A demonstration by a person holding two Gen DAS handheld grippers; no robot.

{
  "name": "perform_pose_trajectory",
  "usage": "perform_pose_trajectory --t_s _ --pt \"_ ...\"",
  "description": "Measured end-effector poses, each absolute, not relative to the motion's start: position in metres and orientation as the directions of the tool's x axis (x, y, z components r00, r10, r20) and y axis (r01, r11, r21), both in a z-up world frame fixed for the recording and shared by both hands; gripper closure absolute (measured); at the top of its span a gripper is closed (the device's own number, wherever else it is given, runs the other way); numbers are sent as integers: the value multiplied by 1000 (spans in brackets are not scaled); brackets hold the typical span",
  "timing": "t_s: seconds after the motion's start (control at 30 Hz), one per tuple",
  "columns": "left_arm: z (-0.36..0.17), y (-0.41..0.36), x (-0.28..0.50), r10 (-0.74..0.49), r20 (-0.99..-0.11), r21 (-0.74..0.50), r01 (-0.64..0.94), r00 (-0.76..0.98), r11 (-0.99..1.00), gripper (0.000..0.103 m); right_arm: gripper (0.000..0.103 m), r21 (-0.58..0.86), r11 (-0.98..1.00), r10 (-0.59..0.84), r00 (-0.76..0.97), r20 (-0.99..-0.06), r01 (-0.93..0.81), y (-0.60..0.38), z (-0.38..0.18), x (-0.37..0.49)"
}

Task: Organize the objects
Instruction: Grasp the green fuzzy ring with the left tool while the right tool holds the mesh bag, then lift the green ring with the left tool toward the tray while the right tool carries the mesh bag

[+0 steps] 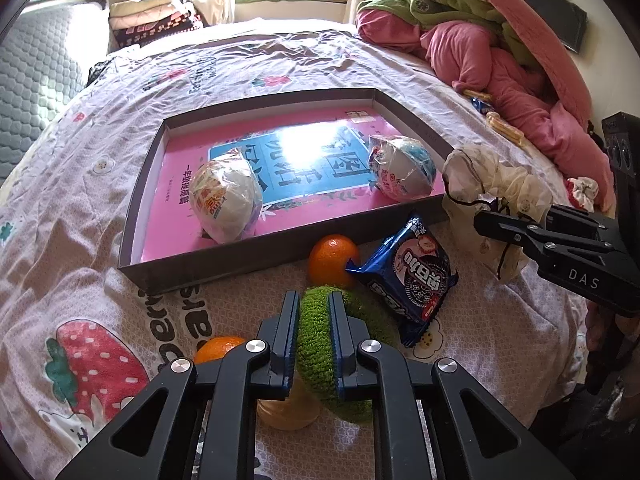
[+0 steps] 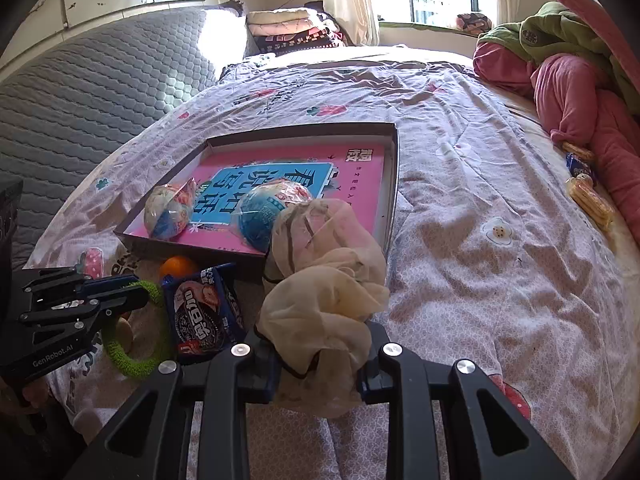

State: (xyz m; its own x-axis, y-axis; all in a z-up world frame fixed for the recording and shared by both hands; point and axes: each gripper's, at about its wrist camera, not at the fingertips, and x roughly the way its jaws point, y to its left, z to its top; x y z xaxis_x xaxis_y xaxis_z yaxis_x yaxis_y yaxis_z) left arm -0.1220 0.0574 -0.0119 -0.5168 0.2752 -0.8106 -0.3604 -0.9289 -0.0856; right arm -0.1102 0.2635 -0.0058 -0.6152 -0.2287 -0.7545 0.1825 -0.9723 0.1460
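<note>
Scrunchies, snacks and fruit are spread over a bed (image 1: pixel 280 64) covered by a pale quilt printed with strawberries. At far left in the left wrist view, a quilted grey mattress (image 1: pixel 36 80) is seen leaning beside the bed. Next comes a shallow grey box (image 1: pixel 132 220) lined with a pink and blue book cover; inside it, a white wrapped ball-shaped snack (image 1: pixel 224 204) lies at the left and a blue-and-white wrapped one (image 1: pixel 404 168) at the right, well apart. Just in front of the box, an orange (image 1: pixel 332 258) rests on the quilt, touching a blue cookie packet (image 1: pixel 408 276) to its right. A second orange (image 1: pixel 218 350) is partly hidden behind the left gripper (image 1: pixel 314 336). That gripper's fingers are held narrow, clamped on a fuzzy green scrunchie (image 1: pixel 316 332), which is lifted near the camera, in front of the oranges. Further right, the right gripper (image 1: pixel 492 222) is seen from the side, pinching a cream gauzy scrunchie (image 1: pixel 492 176) that hangs just beside the box's right corner. In the right wrist view, the same cream scrunchie (image 2: pixel 324 292) is gripped between the fingers (image 2: pixel 264 364), its fabric bunched up above them. At far right, a heap of pink and green bedding (image 1: pixel 472 40) is piled on the bed.
</note>
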Motion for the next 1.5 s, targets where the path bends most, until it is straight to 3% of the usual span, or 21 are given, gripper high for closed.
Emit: perform_pose_trajectory --t_s 0.5,1.5 --pt "11 51 -114 316 -749 -112 -358 -583 -927 90 74 174 -970 -242 -646 -724 168 271 5 -108" --pt "53 26 -133 299 -598 -233 -196 -743 -953 90 75 192 -965 -260 -751 -607 180 242 52 -120"
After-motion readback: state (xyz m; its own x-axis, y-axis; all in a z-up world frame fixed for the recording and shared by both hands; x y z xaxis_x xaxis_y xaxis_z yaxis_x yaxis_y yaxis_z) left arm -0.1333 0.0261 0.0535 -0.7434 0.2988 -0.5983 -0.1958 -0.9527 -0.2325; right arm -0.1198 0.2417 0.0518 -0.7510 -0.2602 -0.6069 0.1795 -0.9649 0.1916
